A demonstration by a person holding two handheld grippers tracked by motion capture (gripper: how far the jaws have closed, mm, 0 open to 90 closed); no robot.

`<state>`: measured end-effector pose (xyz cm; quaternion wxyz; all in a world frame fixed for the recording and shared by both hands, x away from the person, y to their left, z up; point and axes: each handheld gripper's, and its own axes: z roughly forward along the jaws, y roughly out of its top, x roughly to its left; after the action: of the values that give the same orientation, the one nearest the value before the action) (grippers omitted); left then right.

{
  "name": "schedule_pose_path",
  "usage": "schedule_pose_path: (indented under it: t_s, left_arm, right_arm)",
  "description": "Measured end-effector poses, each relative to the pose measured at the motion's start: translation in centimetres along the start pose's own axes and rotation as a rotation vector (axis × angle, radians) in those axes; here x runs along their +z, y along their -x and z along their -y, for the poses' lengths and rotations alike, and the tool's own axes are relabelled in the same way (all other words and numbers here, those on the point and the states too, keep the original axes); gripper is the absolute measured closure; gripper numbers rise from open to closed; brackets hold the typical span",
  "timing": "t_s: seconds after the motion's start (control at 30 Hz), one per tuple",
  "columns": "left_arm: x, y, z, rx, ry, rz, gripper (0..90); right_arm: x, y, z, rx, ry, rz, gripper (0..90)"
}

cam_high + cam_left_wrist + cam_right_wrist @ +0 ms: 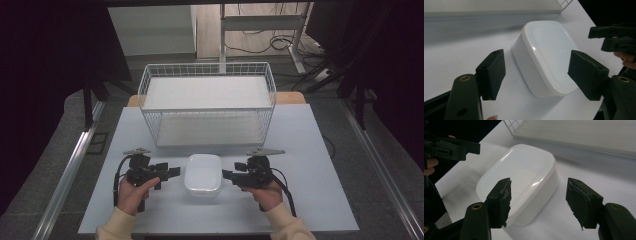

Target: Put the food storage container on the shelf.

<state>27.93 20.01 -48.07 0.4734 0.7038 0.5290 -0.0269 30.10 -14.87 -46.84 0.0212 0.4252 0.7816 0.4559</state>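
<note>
A white, lidded plastic container sits on the table between my two grippers. My left gripper points at its left side, just short of it, with its jaws open and nothing between them. From the other side my right gripper points at the right side of the box, also open with nothing held. In the left gripper view the container lies ahead between the spread pads, untouched, and the right gripper shows beyond. In the right gripper view the container sits just past the left pad.
A white wire basket with a flat white floor stands at the back of the light grey table, behind the container. Bare tabletop lies to the left and right of the hands. Dark floor, metal rails and cables surround the table.
</note>
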Motion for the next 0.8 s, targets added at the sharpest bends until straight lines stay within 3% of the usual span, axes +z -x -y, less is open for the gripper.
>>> schedule_pose_path:
  t_s: [0.23, 0.4, 0.6, 0.8]
  left_arm:
    - [1.3, -0.5, 0.0, -0.052, -0.029, 0.065, 32.3]
    - [2.2, -0.5, 0.1, -0.052, -0.054, 0.074, 35.0]
    - [3.1, -1.0, 0.1, -0.092, -0.065, 0.102, 42.1]
    - [3.8, -1.2, 0.1, -0.114, -0.088, 0.129, 42.7]
  right_arm:
    - [1.7, -0.2, 0.4, 0.033, -0.039, -0.003, 38.5]
    - [2.9, 0.1, 0.6, 0.073, -0.047, -0.008, 40.4]
    - [3.6, 0.1, 0.8, 0.098, -0.051, -0.022, 42.3]
    - [3.9, 0.2, 0.8, 0.126, -0.05, -0.04, 44.4]
